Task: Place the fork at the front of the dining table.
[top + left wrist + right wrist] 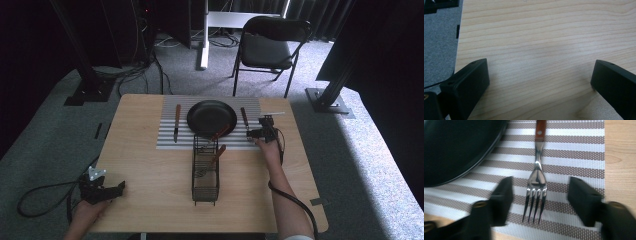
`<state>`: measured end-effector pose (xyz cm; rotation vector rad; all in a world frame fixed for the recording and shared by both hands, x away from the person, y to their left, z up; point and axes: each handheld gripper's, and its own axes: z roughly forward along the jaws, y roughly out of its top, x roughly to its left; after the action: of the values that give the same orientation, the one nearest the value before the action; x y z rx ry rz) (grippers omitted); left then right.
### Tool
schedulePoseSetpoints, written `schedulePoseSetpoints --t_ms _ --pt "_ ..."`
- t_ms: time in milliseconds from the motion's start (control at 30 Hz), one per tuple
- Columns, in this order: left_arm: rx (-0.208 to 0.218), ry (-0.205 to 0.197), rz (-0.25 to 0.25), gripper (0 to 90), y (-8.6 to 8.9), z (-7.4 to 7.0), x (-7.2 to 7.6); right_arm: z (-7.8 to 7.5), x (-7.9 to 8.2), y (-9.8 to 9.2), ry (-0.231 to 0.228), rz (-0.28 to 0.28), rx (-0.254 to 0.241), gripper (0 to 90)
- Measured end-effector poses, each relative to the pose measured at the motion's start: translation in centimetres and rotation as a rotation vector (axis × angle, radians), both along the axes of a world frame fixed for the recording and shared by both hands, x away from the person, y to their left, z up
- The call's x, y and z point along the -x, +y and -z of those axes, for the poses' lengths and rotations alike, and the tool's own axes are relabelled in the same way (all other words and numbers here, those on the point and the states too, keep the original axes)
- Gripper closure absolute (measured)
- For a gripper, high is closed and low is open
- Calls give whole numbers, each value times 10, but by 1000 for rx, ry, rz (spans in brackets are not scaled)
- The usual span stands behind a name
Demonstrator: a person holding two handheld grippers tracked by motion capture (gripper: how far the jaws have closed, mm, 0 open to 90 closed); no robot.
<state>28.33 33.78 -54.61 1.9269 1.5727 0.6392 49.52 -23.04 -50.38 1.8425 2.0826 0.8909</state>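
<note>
Up close, the right gripper view shows the right claw (539, 202) spread around the fork (537, 180) on the striped mat (579, 150), untouching; the left claw (121, 186) rests spread on bare tabletop (536, 37).

Right tongs (261, 133) reach forward on an outstretched arm, jaws apart; left tongs (100, 189) apparently low, jaws wide.

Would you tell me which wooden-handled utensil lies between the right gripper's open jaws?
The fork right of the black plate, flat on the striped mat. The knife lies left of the plate.
</note>
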Motion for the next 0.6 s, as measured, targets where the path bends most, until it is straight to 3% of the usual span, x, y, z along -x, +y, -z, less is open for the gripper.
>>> schedulePoseSetpoints --t_ms 133,167,300,600 --pt "0 0 0 16 0 0 0 3 12 1 -47 -68 -9 137" --pt "0 0 0 16 0 0 0 5 14 2 -86 -98 -20 126" --pt "0 0 0 16 0 0 0 9 23 3 -136 -147 -16 128" --pt "0 0 0 16 0 0 0 23 32 8 -98 -161 -14 129"
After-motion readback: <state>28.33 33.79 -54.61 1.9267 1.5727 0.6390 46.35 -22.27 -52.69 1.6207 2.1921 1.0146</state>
